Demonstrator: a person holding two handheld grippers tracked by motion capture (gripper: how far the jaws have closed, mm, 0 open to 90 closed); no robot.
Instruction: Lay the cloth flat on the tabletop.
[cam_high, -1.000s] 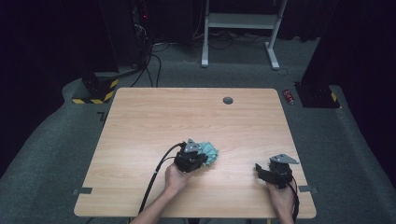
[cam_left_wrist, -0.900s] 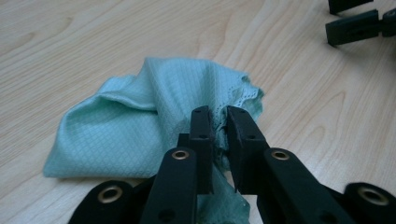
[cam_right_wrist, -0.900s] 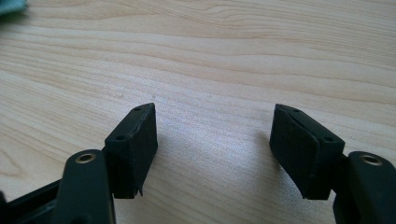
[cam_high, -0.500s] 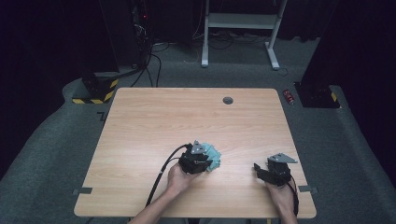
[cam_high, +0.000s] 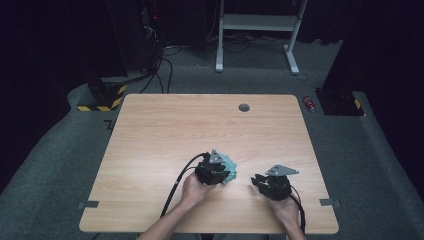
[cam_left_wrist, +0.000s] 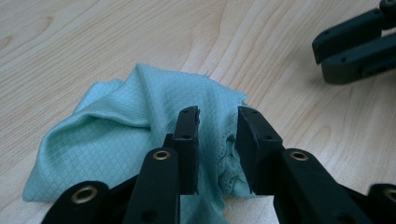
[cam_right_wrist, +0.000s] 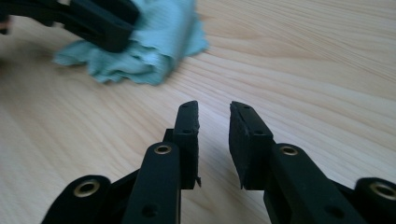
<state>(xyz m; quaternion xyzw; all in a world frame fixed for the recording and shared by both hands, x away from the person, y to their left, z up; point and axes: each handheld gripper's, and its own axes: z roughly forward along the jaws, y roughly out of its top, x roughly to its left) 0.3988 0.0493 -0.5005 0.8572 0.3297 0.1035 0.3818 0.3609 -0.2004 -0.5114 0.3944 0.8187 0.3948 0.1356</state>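
Straddling the crumpled teal cloth near the table's front edge, my left hand-held gripper has just opened slightly, pads unclamped. My right hand-held gripper has just narrowed on nothing. Risk: closing now pinches one fold, dragging the bundle.

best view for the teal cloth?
Left gripper view: the teal cloth sits close and sharp, with its diamond weave and folds clear. In the high view it is a small patch half hidden behind the left hand-held gripper. The right gripper view shows its blurred edge.
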